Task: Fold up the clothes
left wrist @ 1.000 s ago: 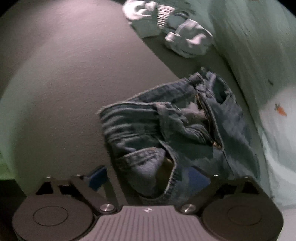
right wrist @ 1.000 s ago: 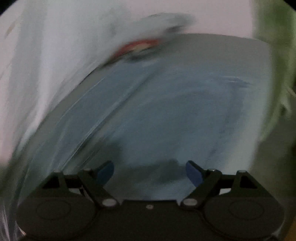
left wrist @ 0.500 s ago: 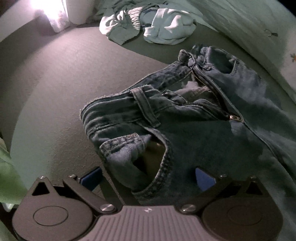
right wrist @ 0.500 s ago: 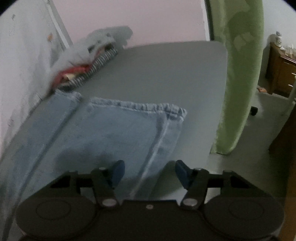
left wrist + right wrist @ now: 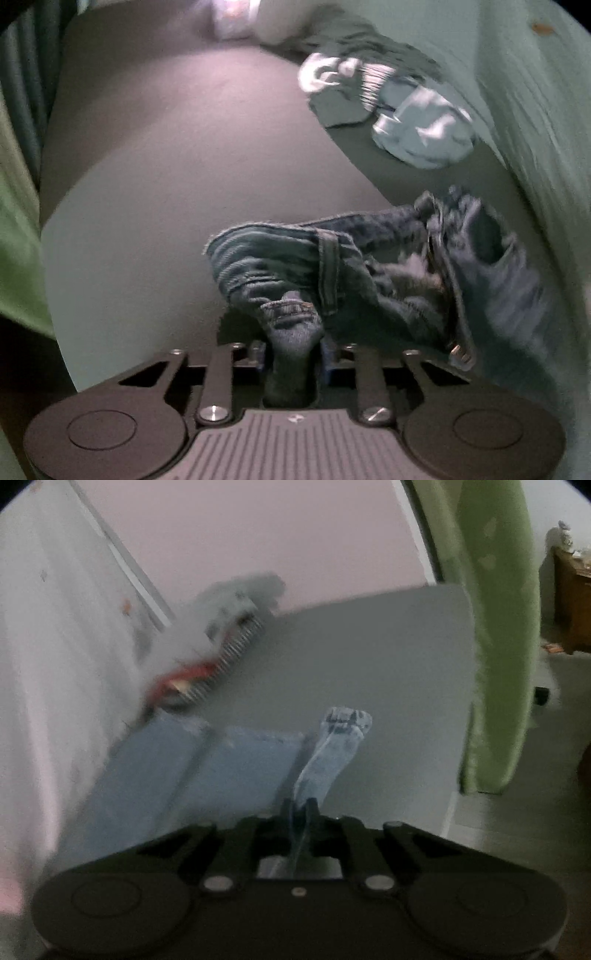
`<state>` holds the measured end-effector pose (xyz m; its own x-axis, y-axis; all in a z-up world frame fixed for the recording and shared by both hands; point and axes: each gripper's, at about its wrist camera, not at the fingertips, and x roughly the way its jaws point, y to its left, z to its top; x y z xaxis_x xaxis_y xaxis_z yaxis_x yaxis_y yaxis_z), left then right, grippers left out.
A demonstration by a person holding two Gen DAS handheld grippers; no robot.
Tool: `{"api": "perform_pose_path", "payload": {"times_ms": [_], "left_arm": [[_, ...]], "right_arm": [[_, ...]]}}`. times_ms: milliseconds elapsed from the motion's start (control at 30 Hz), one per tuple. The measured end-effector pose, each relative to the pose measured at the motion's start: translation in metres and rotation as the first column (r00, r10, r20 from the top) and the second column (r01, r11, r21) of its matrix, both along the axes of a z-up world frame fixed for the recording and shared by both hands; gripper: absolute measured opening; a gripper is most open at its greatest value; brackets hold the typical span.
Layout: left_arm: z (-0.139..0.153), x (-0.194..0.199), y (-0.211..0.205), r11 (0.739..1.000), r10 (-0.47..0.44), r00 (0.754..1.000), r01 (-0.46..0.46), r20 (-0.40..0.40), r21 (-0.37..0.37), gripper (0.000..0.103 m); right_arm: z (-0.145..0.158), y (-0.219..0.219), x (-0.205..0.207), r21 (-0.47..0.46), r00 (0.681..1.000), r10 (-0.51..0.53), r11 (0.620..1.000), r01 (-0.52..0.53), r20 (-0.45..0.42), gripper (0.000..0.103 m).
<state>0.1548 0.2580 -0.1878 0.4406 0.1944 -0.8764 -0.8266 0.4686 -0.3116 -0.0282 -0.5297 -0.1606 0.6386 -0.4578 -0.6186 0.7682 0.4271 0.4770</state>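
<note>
**Both grippers closed on jeans, one at the waist end, one at a leg hem**

Left wrist view: The left gripper (image 5: pixel 291 354) is clamped on a bunched fold of denim at the waist end of the jeans (image 5: pixel 369 273). The pinched cloth rises directly from between the blue finger pads and fills the gap between them. Ahead of the gripper, the waistband, a belt loop (image 5: pixel 328 273) and the open fly with its metal button (image 5: pixel 460 350) spread forward and to the right, crumpled rather than flat. The jeans lie on a grey bed surface (image 5: pixel 166 166), with their right side running along a pale green patterned sheet (image 5: pixel 535 129) that rises at the right edge. Farther off, well apart from the jeans, sits a heap of light blue and white clothing (image 5: pixel 399 107). Much of this view is blurred.

Right wrist view: The right gripper (image 5: pixel 300 808) is closed on a narrow strip of lighter blue denim, the corner of a leg hem (image 5: pixel 345 720), which stands up from between the fingers and ends in a frayed edge ahead. The two jeans legs (image 5: pixel 207 775) lie flat on the grey surface to the left of the gripper, side by side. This view alone shows a pile of grey, red and striped garments (image 5: pixel 214 646) beyond the legs against a pink wall (image 5: pixel 240 535), a green drape (image 5: pixel 491 646) hanging at the right edge of the bed, and a wooden cabinet (image 5: pixel 572 602) at far right. The waist end is out of this frame.
</note>
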Motion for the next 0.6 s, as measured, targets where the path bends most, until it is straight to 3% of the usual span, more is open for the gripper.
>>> {"api": "perform_pose_path", "payload": {"times_ms": [167,233,300,467,600], "left_arm": [[0.034,-0.016,0.003,0.996,0.068,0.996,-0.065,0.061,-0.055,0.018],[0.043,-0.020,0.004,0.995,0.092,0.992,-0.087,0.087,-0.058,0.018],[0.047,-0.021,0.004,0.994,0.101,0.991,-0.096,0.090,-0.053,0.017],[0.056,-0.009,0.001,0.994,0.099,0.991,-0.095,0.086,-0.047,0.017],[0.068,0.011,-0.001,0.995,0.097,0.990,-0.094,0.106,-0.034,0.016]], "right_arm": [[0.055,0.017,-0.012,-0.085,0.997,-0.046,0.995,0.052,0.063,0.006],[0.065,0.021,-0.016,-0.121,0.997,-0.062,0.990,0.067,0.039,0.006],[0.065,0.024,-0.019,-0.138,0.997,-0.072,0.988,0.069,-0.012,0.006],[0.070,0.024,-0.022,-0.089,0.993,-0.114,0.989,0.116,0.023,0.006],[0.082,0.024,0.011,-0.143,0.996,-0.087,0.986,0.089,0.025,0.006]]}}
